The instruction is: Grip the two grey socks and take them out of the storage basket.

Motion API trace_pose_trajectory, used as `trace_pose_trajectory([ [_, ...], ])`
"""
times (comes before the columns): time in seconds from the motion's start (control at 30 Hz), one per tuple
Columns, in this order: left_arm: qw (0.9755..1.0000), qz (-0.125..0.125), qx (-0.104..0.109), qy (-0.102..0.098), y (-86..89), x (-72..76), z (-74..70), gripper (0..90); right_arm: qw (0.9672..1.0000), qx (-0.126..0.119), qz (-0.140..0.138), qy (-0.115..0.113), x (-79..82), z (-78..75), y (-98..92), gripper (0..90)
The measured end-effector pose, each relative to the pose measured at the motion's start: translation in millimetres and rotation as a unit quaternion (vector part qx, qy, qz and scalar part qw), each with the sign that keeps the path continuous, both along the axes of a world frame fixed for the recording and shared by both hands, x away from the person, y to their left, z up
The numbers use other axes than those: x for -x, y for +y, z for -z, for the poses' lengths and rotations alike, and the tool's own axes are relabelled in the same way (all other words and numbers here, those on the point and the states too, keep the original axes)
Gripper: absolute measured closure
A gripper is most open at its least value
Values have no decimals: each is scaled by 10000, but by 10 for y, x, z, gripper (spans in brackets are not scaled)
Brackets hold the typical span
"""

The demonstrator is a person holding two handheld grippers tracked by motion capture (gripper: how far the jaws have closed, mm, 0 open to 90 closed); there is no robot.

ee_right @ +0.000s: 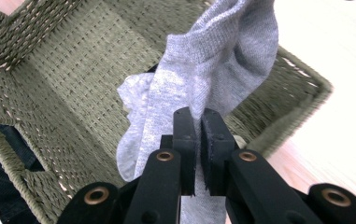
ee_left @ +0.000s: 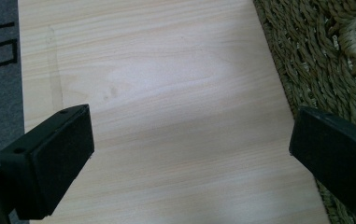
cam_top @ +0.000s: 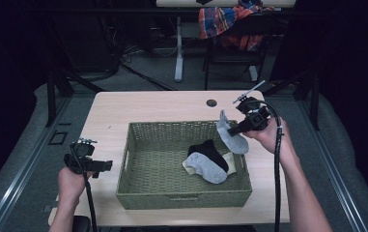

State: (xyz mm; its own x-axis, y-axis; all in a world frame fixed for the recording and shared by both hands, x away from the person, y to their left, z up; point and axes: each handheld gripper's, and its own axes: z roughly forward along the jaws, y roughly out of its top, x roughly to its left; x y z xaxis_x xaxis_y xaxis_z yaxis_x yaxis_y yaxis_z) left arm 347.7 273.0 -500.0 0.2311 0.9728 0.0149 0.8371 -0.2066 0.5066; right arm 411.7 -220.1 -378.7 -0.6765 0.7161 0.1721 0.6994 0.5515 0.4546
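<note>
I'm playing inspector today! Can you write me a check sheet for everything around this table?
Surface: light wooden table with a round hole near the far edge.
Job's things: woven basket; grey sock held above its right side; another grey sock, a black sock and a cream sock inside.
Clutter: nothing seen.
Grippers: left gripper open over bare table; right gripper shut on the grey sock.
Cables: a black cable trails from each gripper.
Surroundings: dark room, plaid cloth on a chair.
</note>
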Motion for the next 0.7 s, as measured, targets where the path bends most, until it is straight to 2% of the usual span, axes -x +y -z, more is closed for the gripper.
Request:
trace_pose_trajectory([
  [0.53, 10000, -48, 15, -20, 8, -3, 3, 1, 9982, -157, 571, -95, 20, -102, -501, 859],
  [0.7, 10000, -11, 11, 3, 1, -2, -5, 1, 9974, -102, 708, -72, 15, -101, -664, 859],
])
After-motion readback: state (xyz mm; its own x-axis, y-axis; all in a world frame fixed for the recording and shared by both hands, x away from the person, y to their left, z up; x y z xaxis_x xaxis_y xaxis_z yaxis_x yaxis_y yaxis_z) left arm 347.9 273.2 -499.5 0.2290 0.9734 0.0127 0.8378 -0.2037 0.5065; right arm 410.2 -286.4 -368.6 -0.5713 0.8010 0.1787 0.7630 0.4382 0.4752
